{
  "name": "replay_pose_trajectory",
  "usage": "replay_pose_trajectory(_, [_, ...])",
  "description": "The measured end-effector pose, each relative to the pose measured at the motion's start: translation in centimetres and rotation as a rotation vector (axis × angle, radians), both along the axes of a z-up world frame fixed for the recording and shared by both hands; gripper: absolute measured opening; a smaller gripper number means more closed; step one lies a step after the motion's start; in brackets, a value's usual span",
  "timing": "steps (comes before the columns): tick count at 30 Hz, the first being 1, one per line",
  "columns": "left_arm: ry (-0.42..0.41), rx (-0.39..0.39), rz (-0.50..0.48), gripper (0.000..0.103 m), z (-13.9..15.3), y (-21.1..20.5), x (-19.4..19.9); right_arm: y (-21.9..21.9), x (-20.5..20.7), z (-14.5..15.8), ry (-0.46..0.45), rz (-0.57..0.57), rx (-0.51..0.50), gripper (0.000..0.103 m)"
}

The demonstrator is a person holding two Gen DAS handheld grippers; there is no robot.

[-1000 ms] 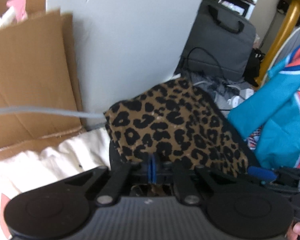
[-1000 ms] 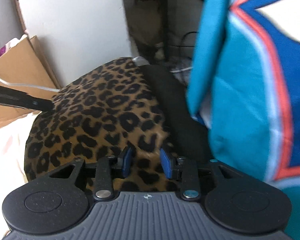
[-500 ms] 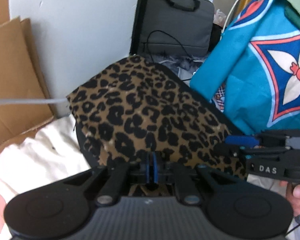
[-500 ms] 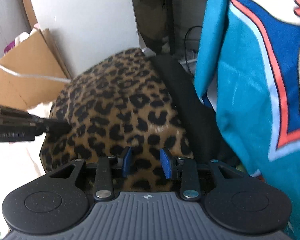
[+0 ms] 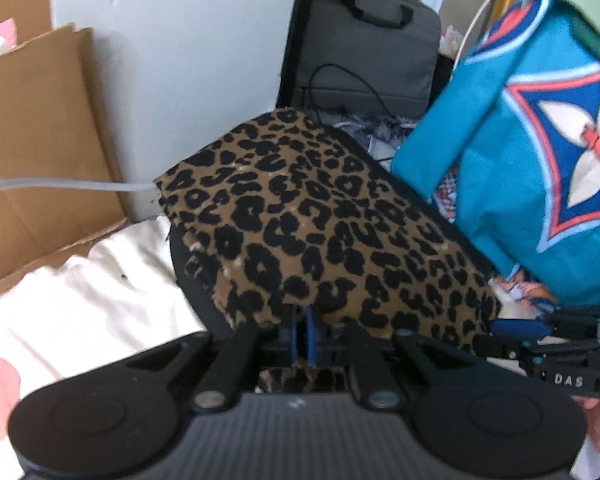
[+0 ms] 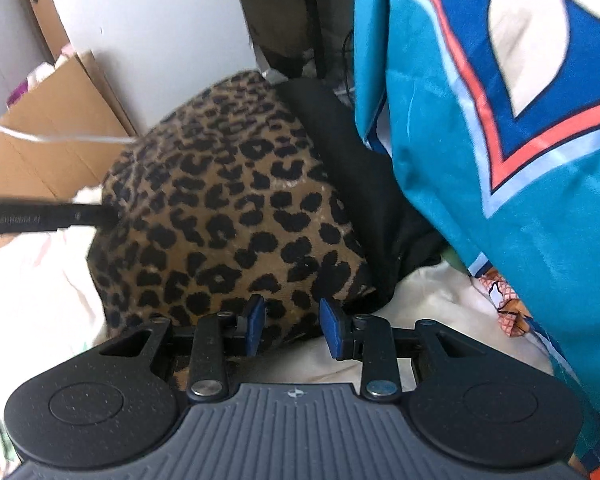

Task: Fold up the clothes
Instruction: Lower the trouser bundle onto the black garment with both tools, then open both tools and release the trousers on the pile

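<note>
Two tools work one leopard-print garment [image 5: 324,224]. The left tool [image 5: 302,336] is pinched narrow on its near edge, cloth caught between the blue pads. The right tool [image 6: 292,330] stands partly apart, the garment's near hem between its pads; whether they press it I cannot tell. Beyond-right hangs a teal cloth [image 6: 520,184].

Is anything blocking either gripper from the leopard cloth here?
Nothing visible. The left gripper is already shut on the leopard cloth's near edge. The right gripper stands open with the cloth's edge partly between its fingers. The teal cloth hangs off to the side.
</note>
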State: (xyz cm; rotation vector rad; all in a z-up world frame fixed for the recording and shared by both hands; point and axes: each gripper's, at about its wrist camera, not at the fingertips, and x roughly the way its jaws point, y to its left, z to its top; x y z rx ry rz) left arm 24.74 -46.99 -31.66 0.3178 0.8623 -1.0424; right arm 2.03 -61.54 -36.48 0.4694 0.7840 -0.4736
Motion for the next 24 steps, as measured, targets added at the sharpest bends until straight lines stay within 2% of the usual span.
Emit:
replay_pose_trajectory(6, [0.018, -0.058, 0.016, 0.008, 0.5, 1.8, -1.9, 2.1, 0.4, 0.3, -0.022, 0.045, 0.014, 0.038])
replay_pose_trajectory(10, [0.056, -0.086, 0.019, 0.008, -0.3, 2.0, -3.8, 3.0, 1.0, -1.0, 0.015, 0.069, 0.040, 0.031])
replay_pose_trajectory(11, [0.071, -0.088, 0.019, 0.008, -0.7, 2.0, -4.3, 3.2, 1.0, -1.4, 0.030, 0.072, 0.043, 0.026])
replay_pose_trajectory(17, [0.200, -0.070, 0.082, 0.007, -3.5, 2.8, -6.4, 4.3, 0.3, -3.1, 0.093, 0.085, 0.064, 0.025])
replay_pose_trajectory(24, [0.240, -0.012, 0.114, 0.007, -5.2, 3.9, -8.6, 5.1, -0.5, -3.2, 0.106, 0.064, 0.087, 0.025])
